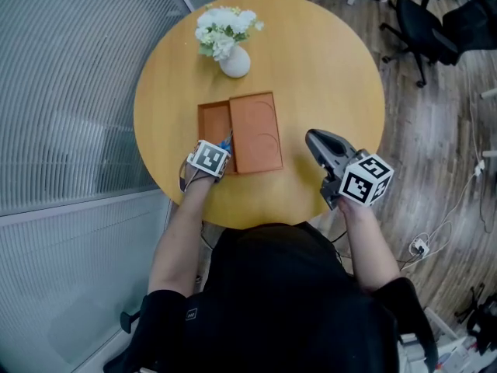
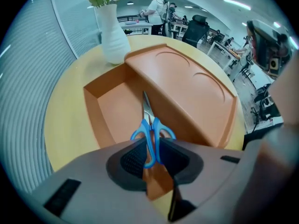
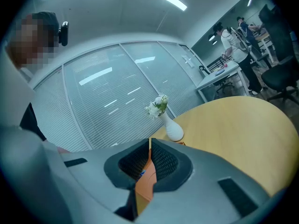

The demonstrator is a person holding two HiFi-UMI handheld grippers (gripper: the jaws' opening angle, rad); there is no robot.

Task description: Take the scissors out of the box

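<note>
**A:** Where are the scissors (image 2: 150, 136)?

**B:** In the open left bay of the box (image 2: 93, 107), next to the lid (image 2: 187, 90) edge. The blades point toward the vase (image 2: 112, 38) and the blue handles are at the near end. I can't tell if they're off the box floor.

**A:** Grip?

**B:** The left gripper (image 2: 150, 161) points steeply down. Its jaws are clamped on the handles where the two loops meet, with pads on plastic from both sides.

**A:** How will they handle?

**B:** My read is small, light and stiff, so not much squeeze is needed. The plastic loops look smooth, so they could twist or slide in the pads, though the ribbed pad faces should help. The blades are thin metal and closed.

**A:** Is that the right spot to hold?

**B:** Probably. The handles are the widest part, they're blunt, and they sit clear of the lid. The downside is that the hold is at one end, so the blade end may droop and swing.

**A:** Risk?

**B:** The tip could catch the lid edge or the box wall on the way out. A straight pull up before any sideways move looks safest.

**A:** Right gripper (image 3: 150, 154)?

**B:** It's over the table (image 1: 326, 68) on the right, well apart from the box. Its jaws are together with nothing between them.
</note>
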